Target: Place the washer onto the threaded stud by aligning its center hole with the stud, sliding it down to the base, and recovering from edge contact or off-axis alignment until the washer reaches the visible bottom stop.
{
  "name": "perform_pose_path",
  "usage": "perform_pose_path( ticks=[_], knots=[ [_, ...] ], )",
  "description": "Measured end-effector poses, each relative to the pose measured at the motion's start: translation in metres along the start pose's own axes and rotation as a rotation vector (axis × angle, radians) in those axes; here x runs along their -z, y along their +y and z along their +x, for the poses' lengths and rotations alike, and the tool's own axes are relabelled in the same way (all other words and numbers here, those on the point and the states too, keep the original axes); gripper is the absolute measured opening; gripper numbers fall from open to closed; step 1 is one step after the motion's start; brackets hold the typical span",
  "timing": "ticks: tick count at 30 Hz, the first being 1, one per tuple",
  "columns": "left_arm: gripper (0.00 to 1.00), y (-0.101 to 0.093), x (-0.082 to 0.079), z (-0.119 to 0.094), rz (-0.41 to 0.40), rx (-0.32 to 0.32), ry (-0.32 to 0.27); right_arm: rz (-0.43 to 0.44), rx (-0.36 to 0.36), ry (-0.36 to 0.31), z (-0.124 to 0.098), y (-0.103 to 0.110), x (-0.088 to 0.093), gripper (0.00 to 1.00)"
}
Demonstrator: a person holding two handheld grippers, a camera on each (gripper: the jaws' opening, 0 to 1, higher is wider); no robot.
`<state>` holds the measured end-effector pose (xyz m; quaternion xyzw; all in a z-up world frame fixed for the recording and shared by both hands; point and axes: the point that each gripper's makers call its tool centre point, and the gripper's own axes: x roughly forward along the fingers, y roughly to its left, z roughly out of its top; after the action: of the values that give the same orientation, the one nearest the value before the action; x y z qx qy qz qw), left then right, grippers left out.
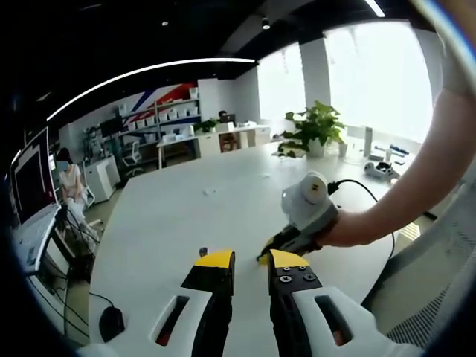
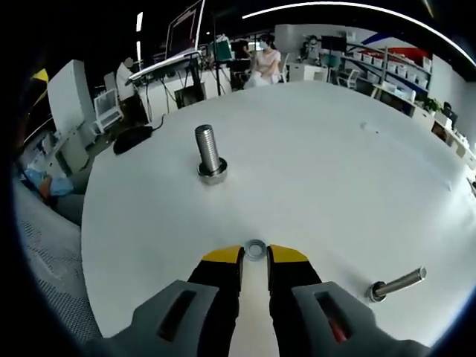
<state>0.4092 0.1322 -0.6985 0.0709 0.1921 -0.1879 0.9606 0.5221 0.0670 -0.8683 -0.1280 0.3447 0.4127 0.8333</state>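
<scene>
Quickly, we logged the right gripper point(image 2: 255, 255) low over the white table point(image 2: 335, 171), its yellow-tipped jaws close together with a narrow gap, and the washer point(image 2: 255, 249) sitting right at their tips. We could not tell whether the jaws were pinching the washer or whether it just lay flat on the table between the tips, so we could not say whether they were clenched. The threaded stud point(image 2: 209, 152) stood upright on its nut-like base, well apart from the washer, up and to the left in the right gripper view. The washer was not on the stud. A loose bolt point(image 2: 398, 283) lay on its side near the table edge to the right of the jaws.

In the left gripper view we saw the left gripper point(image 1: 251, 259) with its jaws parted and nothing between them, held above the table point(image 1: 193, 216). The right gripper point(image 1: 277, 244) came in from the right, carried by the person's hand point(image 1: 343, 229), its tip down at the table surface just beside the left gripper's right jaw. The stud point(image 1: 202, 252) showed small just beyond the left jaw tip. A black mouse point(image 1: 111, 322) lay near the lower left table edge. A potted plant point(image 1: 314, 128) stood at the far side, and a seated person point(image 1: 71, 182) was off to the left by a monitor point(image 1: 33, 182).
</scene>
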Motion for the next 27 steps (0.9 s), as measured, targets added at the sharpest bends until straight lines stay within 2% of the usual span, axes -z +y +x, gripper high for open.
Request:
perform_pose_path(
  ticks=[9,12,13,16,18,20,24,26,27],
  knots=[
    [0.15,-0.001,0.0,0.0,0.003,0.003,0.0,0.125,-0.015,-0.014,-0.011,-0.006,0.006,0.15],
    [0.15,-0.001,0.0,0.0,0.005,0.005,0.001,0.21,-0.029,-0.034,-0.017,-0.004,0.005,0.15],
    [0.15,-0.001,0.0,0.0,0.007,0.005,0.001,0.262,-0.05,-0.039,-0.019,-0.002,0.007,0.15],
    [0.15,-0.001,-0.001,0.0,0.007,0.004,-0.002,0.267,-0.042,-0.038,-0.022,-0.006,0.012,0.15],
    [0.15,-0.002,0.0,0.0,0.007,0.005,0.0,0.321,-0.061,-0.031,-0.024,-0.003,0.018,0.15],
    [0.15,-0.002,0.0,0.0,0.009,0.006,0.001,0.33,-0.058,-0.03,-0.025,-0.005,0.021,0.15],
    [0.15,-0.002,0.0,0.0,0.01,0.005,0.002,0.416,-0.072,-0.047,-0.03,-0.005,0.025,0.15],
    [0.15,-0.002,0.0,0.0,0.009,0.006,0.003,0.537,-0.102,-0.07,-0.031,-0.004,0.024,0.15],
    [0.15,-0.002,0.0,0.0,0.011,0.005,0.003,0.57,-0.104,-0.08,-0.032,-0.006,0.025,0.15]
  ],
)
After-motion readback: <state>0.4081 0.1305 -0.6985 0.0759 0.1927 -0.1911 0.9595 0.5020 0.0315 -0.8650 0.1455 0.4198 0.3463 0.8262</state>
